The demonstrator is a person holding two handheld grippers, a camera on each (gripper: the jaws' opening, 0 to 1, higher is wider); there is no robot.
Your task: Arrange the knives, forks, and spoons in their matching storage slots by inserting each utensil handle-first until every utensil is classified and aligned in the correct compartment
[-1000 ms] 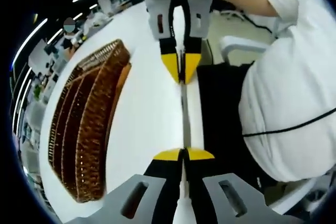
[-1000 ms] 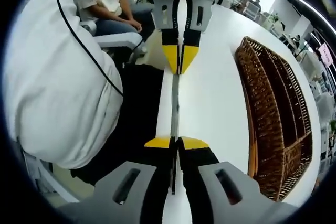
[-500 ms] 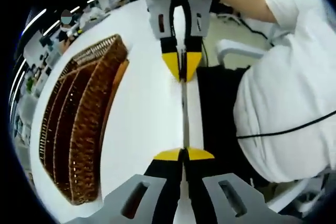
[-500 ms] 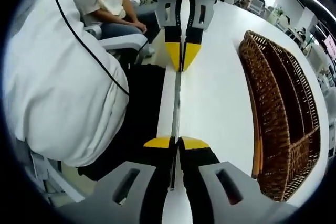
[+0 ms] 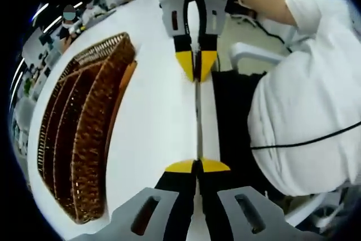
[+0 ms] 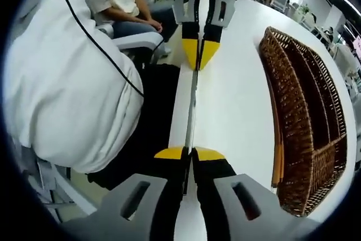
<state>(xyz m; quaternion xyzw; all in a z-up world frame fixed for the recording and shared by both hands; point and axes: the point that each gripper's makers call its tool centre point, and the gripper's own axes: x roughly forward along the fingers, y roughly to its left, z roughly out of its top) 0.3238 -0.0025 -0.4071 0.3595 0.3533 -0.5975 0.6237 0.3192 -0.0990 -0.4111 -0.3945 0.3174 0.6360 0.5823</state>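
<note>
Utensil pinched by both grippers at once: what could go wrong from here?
1. The thin utensil is clamped edge-on by the left gripper and right gripper; any twist between hands could bend it or slip it.
2. It hangs along the table edge, apart from the wicker tray; a drop may land off the table.

- The right gripper (image 6: 189,153) is seen at the near edge, its yellow-tipped jaws closed on one end of a thin metal utensil (image 6: 190,111); which kind cannot be told.
- The utensil's far end is clamped by the left gripper (image 6: 199,67), which points back toward the camera.
- The utensil is held above the edge of a white table (image 6: 231,100).
- A wicker tray (image 6: 302,117) with long compartments is seen on the table to the right.
- A person in a white shirt (image 6: 62,88) is seen on the left.
</note>
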